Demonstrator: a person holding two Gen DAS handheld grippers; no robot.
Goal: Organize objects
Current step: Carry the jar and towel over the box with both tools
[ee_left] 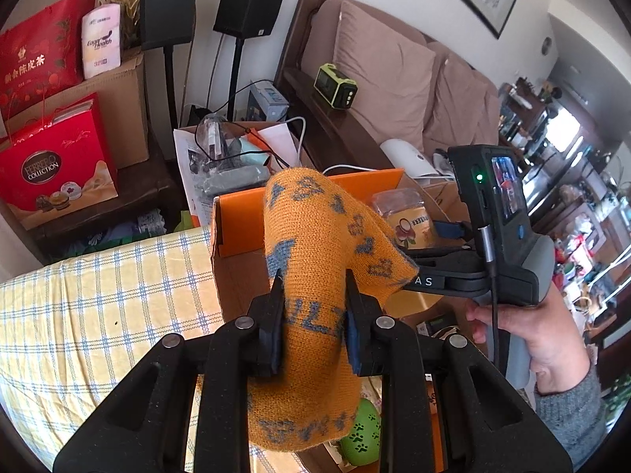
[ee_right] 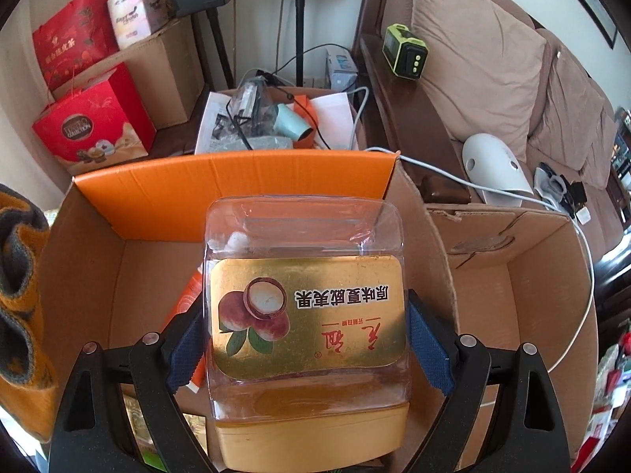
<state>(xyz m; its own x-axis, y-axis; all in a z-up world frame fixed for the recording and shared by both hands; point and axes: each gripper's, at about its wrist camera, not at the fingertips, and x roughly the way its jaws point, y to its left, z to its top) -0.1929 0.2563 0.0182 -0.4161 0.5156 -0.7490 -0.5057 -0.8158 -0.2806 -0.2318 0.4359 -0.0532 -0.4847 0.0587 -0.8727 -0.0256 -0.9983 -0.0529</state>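
Note:
My left gripper point(ee_left: 313, 280) is shut on an orange knitted cloth with grey patterns point(ee_left: 311, 228). The cloth droops over and below the fingers, above the left part of an open cardboard box with an orange flap point(ee_left: 244, 216). My right gripper point(ee_right: 307, 339) is shut on a clear plastic jar point(ee_right: 303, 244) with a gold nut label and a gold lid. The jar is held lid toward the camera, over the same box point(ee_right: 86, 276). In the left wrist view the jar point(ee_left: 406, 216) shows behind the cloth. The cloth point(ee_right: 19, 276) fills the left edge of the right wrist view.
Inside the box lie an orange tube point(ee_right: 189, 295) and a green paw-print item point(ee_left: 361, 437). A second open cardboard box point(ee_right: 512, 276) stands to its right. A yellow plaid cloth point(ee_left: 98, 295) lies to the left. Behind are a cluttered carton, red gift bags point(ee_right: 90, 126) and a sofa point(ee_right: 473, 59).

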